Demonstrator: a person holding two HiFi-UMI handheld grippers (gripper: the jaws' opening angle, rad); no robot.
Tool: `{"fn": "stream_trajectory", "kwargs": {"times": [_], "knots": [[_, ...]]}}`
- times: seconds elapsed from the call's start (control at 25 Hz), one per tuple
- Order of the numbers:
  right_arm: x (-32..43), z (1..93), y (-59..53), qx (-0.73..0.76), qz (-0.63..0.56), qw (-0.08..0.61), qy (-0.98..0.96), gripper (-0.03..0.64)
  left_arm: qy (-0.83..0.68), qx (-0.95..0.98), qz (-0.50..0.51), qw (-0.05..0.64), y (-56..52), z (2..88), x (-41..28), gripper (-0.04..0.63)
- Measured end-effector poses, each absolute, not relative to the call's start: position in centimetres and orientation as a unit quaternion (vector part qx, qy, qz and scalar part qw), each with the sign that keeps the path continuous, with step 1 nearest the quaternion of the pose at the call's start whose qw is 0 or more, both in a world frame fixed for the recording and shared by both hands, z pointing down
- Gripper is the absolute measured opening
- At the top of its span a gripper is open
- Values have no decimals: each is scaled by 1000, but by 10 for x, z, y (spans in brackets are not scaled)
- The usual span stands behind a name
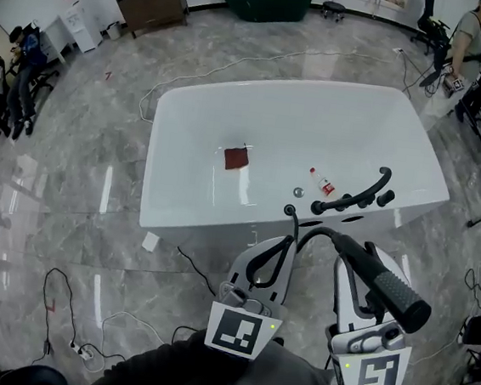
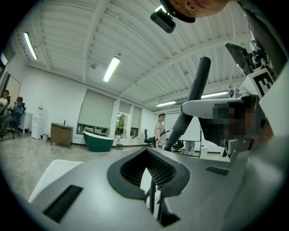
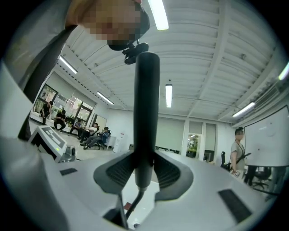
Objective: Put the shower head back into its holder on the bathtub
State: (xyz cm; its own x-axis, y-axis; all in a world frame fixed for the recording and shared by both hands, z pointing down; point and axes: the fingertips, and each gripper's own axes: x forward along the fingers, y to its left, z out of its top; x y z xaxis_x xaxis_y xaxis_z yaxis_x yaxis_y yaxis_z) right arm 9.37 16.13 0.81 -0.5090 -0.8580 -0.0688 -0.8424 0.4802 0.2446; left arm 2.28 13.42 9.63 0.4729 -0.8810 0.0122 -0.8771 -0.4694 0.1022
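Open floor up to bathtub wall; black faucet on rim, hose looping across

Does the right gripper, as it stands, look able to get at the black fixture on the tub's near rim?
Likely yes: right gripper, shut on the shower head, sits just short of the black fixture, with nothing standing between them.

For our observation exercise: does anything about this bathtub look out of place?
The shower head is off the bathtub, gripped by the right tongs; a tipped bottle and a red cloth lie in that tub.
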Motion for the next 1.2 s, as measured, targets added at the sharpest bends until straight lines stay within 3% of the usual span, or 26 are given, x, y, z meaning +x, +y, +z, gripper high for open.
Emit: {"fn": "stream_trajectory", "kwargs": {"times": [0.56,1.2], "knots": [[71,-15,113,514,-133,27,-847,143,-493,867,-34,56,86,87,4,3],[104,-5,60,448,-111,-18,-887,143,-548,836,0,41,41,93,33,3]]}}
